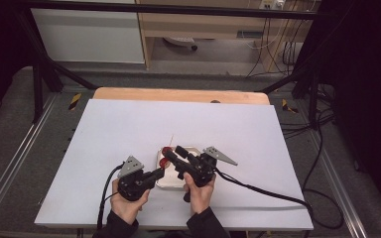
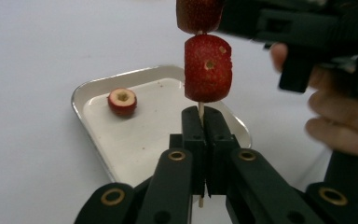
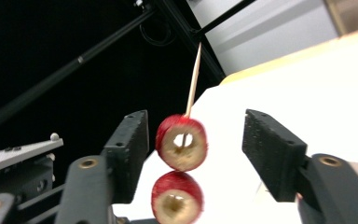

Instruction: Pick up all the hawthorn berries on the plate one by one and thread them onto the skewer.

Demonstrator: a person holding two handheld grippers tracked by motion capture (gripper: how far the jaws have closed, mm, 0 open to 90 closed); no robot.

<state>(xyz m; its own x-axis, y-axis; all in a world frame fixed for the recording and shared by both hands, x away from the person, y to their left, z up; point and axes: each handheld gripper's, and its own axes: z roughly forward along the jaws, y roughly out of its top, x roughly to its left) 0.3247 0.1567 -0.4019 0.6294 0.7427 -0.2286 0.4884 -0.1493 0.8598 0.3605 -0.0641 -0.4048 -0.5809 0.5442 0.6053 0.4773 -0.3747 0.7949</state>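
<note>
While two red fruit pieces (image 2: 208,67) sit threaded on the skewer (image 3: 193,79), the left tool (image 2: 204,122) pinches its lower end above the tray (image 2: 91,88) near the counter's (image 1: 129,124) front edge; the right tool (image 3: 193,154) straddles the upper piece, pads apart from it.

left gripper (image 1: 155,177): black body, grey three-cornered plate on top, black cable trailed behind | right gripper (image 1: 172,153): black, same grey plate, long black cable ran off right | jaws: flat black blocks on arms with brass-ringed pivots | sleeves: dark, at both wrists
</note>
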